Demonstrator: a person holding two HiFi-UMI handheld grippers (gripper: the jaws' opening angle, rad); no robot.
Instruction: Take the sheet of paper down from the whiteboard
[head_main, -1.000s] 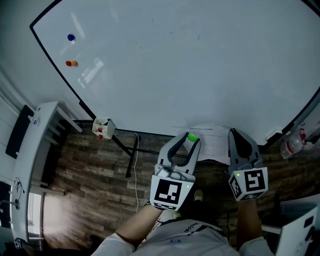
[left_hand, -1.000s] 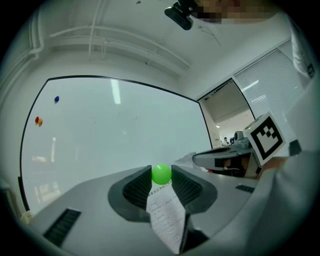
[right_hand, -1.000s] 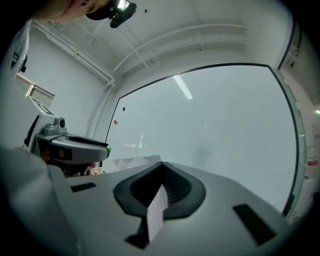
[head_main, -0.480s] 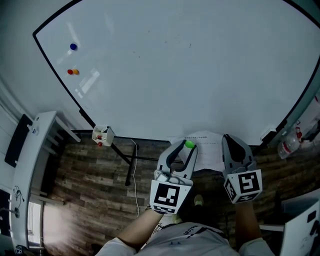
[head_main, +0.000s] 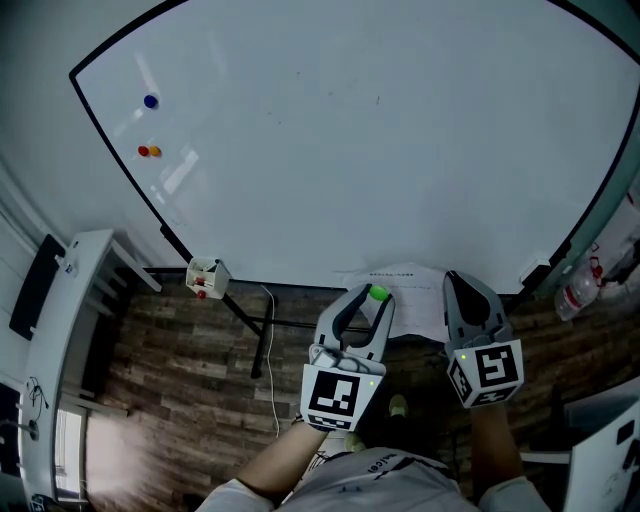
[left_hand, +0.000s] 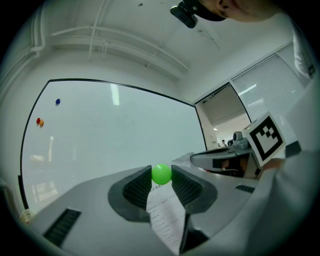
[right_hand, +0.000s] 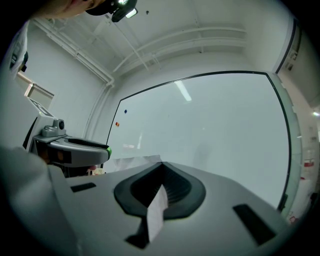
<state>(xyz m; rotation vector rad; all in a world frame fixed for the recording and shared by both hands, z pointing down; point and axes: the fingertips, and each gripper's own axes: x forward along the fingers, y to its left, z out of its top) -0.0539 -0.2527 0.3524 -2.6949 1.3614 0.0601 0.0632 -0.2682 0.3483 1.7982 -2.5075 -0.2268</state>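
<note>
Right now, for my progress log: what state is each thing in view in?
left gripper, shut on the green magnet
right gripper, shut on the sheet of paper
sheet of paper, held by both grippers near the whiteboard's lower edge
green magnet, clamped between the left jaws
blue magnet, stuck on the whiteboard

Whiteboard (head_main: 350, 150) wide open ahead, box (head_main: 205, 273) left, bottle (head_main: 578, 295) right

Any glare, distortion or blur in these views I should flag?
Head view: wide-angle lens bows the whiteboard frame, with a glare streak near its left edge. Left gripper view: dark round vignette; a ceiling-light reflection on the board; the green magnet is sharp, print on the sheet of paper soft. Right gripper view: same vignette, a light streak on the board, paper edge blurred.
</note>
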